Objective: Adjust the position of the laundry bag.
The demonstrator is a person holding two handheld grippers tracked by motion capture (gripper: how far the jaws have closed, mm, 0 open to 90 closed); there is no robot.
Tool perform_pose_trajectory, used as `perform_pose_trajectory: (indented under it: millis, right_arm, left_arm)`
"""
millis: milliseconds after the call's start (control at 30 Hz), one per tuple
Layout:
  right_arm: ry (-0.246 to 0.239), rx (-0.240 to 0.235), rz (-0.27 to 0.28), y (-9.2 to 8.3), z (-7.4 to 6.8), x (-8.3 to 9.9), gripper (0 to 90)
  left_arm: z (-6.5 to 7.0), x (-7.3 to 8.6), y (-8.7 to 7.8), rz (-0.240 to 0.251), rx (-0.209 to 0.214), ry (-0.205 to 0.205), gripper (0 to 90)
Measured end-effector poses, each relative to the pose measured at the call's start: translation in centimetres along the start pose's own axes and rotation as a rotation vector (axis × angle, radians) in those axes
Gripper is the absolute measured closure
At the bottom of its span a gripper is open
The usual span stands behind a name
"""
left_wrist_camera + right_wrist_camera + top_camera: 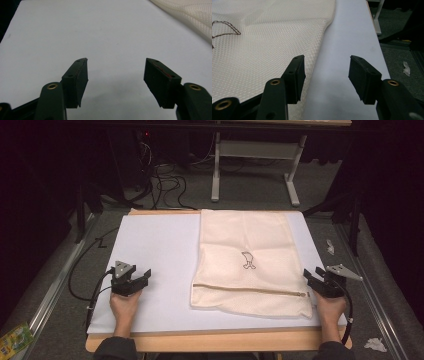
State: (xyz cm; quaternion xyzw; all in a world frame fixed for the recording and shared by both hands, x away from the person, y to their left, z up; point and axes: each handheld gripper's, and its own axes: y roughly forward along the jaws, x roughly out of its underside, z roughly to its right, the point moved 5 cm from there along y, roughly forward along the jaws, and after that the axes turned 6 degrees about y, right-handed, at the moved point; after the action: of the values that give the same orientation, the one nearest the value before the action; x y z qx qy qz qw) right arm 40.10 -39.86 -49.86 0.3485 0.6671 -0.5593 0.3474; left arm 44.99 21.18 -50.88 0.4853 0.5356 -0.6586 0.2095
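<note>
Cream mesh bag [250, 262], just one, lies on the white table [155, 250], with a small dark drawing, maybe a foot. Left gripper [116, 72] and right gripper [327, 72] gape wide, holding nothing.

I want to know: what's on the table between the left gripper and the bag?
Nothing: the high view shows bare white table between the left gripper and the mesh bag.
</note>
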Motion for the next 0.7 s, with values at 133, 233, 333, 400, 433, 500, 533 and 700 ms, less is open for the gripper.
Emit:
perform_pose_trajectory:
  millis: [133, 233, 333, 400, 433, 500, 533, 700]
  right_arm:
    - [0.004, 0.000, -0.004, 0.01, -0.02, 0.02, 48.8]
    - [0.007, -0.003, -0.005, 0.03, 0.03, 0.00, 49.1]
    - [0.006, -0.004, -0.004, 0.02, 0.05, -0.01, 49.0]
    - [0.006, -0.003, -0.002, 0.01, 0.01, -0.01, 48.5]
    - [0.000, -0.002, 0.001, -0.01, -0.01, -0.01, 48.2]
    - [-0.003, 0.002, 0.000, -0.01, -0.07, -0.01, 48.5]
    - [-0.003, 0.003, -0.004, 0.03, -0.07, 0.00, 48.5]
    - [0.013, 0.002, -0.008, 0.12, 0.17, -0.05, 47.3]
  left_arm:
    - [0.04, 0.00, 0.07, -0.007, 0.003, 0.003, 36.9]
    - [0.08, -0.01, 0.10, -0.007, 0.004, 0.006, 37.2]
    - [0.09, -0.01, 0.15, -0.011, 0.006, 0.007, 37.2]
    - [0.12, -0.04, 0.10, -0.006, 0.012, 0.011, 37.8]
    - [0.14, -0.05, 0.09, -0.006, 0.016, 0.013, 38.1]
    - [0.11, -0.05, 0.13, -0.012, 0.017, 0.012, 38.3]
    - [0.10, -0.06, 0.15, -0.013, 0.016, 0.010, 38.2]
    - [0.04, -0.06, 0.37, -0.034, 0.016, 0.004, 38.4]
